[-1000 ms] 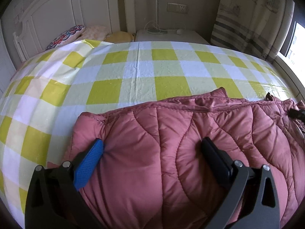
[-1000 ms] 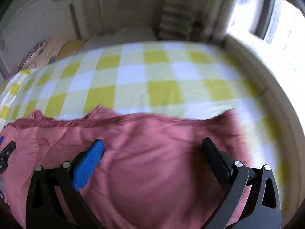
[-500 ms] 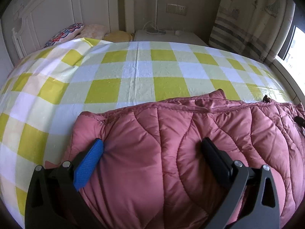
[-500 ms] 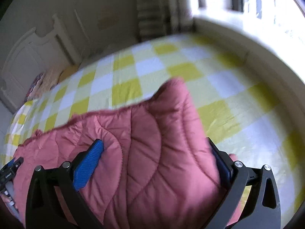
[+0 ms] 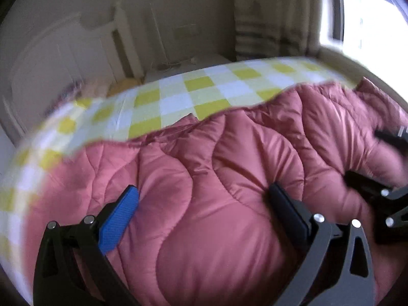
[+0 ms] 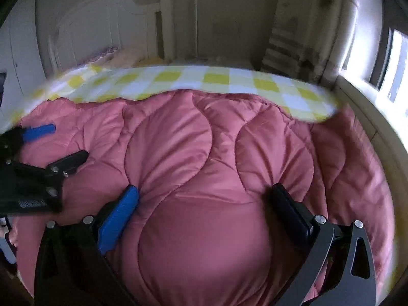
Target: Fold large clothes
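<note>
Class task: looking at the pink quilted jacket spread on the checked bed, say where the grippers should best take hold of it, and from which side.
Probably the jacket's far edge, beside the checked sheet: thinner there than the puffy middle. Come in low from the near side.

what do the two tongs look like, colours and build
Both look alike: the left tongs and right tongs have black angular frames with triangular cut-outs and silver bolt heads. Each carries one bright blue textured finger pad and one black pad. No cables or sleeves show; white lettering on the left tongs' body is unreadable.
</note>
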`<state>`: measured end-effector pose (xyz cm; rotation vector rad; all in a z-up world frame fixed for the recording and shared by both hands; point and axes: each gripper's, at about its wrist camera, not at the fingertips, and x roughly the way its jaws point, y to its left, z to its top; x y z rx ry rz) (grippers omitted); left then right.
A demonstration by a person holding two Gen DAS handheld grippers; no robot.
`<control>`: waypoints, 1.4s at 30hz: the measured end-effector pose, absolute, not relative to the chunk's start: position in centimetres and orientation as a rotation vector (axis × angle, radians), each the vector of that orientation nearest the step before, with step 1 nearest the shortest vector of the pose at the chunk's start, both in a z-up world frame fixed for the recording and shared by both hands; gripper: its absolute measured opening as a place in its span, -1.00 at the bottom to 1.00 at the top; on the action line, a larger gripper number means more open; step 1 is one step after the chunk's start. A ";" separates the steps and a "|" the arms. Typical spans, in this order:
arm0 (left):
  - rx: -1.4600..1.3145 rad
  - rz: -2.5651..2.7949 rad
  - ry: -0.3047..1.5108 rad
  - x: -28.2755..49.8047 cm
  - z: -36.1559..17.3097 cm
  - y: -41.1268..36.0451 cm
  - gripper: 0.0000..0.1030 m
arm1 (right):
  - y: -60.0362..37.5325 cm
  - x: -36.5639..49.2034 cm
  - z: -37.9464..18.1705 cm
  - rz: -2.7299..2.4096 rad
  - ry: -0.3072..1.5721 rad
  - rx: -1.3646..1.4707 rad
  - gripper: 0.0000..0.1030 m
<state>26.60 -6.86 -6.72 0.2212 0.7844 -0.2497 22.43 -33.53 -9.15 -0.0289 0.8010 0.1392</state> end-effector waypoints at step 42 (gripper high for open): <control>0.179 -0.080 0.702 17.7 -5.2 -3.0 0.96 | -29.4 15.3 -8.6 0.209 0.763 -0.129 0.91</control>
